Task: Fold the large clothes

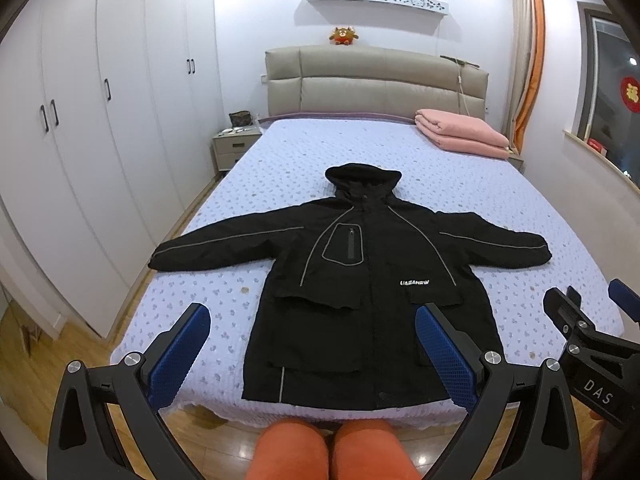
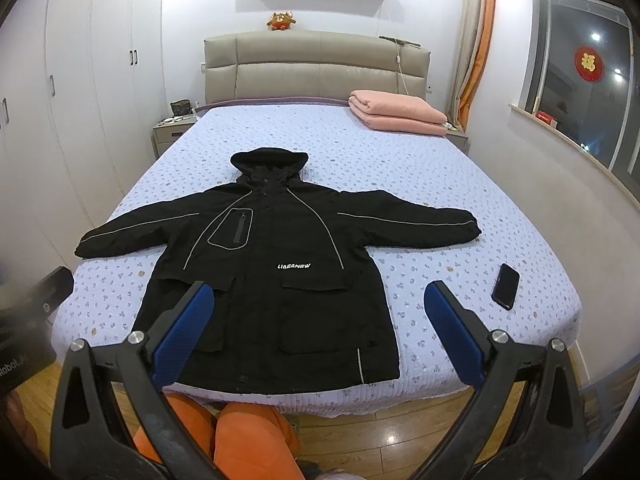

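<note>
A black hooded jacket (image 1: 360,264) (image 2: 276,272) lies flat and face up on the bed, both sleeves spread out sideways and the hood pointing to the headboard. Grey piping, a chest pocket and white lettering show on its front. My left gripper (image 1: 312,348) hangs open above the jacket's hem at the foot of the bed, touching nothing. My right gripper (image 2: 320,328) is open too, held over the lower right part of the jacket, empty. In the left wrist view the right gripper (image 1: 580,312) shows at the right edge.
The bed (image 1: 500,208) (image 2: 460,184) has a lilac patterned cover. A folded pink quilt (image 1: 460,132) (image 2: 396,116) lies by the headboard. A black phone (image 2: 505,286) rests right of the jacket. Wardrobes (image 1: 100,100) line the left wall; a person's orange-clad knees (image 1: 324,448) are below.
</note>
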Demonstrator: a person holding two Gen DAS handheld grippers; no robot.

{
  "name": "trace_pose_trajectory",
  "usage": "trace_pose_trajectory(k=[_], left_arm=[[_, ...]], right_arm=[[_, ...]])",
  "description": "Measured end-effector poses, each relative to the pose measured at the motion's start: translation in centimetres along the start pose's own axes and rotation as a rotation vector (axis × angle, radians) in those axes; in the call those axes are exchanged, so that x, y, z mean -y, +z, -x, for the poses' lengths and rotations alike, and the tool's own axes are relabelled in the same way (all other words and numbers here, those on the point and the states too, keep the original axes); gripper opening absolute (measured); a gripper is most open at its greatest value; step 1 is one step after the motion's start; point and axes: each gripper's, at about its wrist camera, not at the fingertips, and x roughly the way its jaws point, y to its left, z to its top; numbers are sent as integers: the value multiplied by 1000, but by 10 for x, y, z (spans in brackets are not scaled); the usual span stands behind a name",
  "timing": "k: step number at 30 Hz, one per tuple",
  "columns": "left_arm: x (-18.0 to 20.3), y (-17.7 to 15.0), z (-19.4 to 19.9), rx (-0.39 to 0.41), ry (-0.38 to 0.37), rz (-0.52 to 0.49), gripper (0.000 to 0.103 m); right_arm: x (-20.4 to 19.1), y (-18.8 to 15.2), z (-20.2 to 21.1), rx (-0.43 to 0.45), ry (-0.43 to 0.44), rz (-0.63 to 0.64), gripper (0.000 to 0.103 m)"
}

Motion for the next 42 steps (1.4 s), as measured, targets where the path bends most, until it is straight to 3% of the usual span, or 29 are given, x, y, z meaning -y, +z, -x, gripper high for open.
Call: trace_pose_trajectory(k=[28, 42], left_arm=[[-1, 2, 12, 23, 0, 23, 102], [-15, -1, -3, -6, 46, 60, 102]], right_arm=[[-1, 3, 6, 18, 17, 3, 103], [-7, 1, -10, -6, 50, -19, 103]])
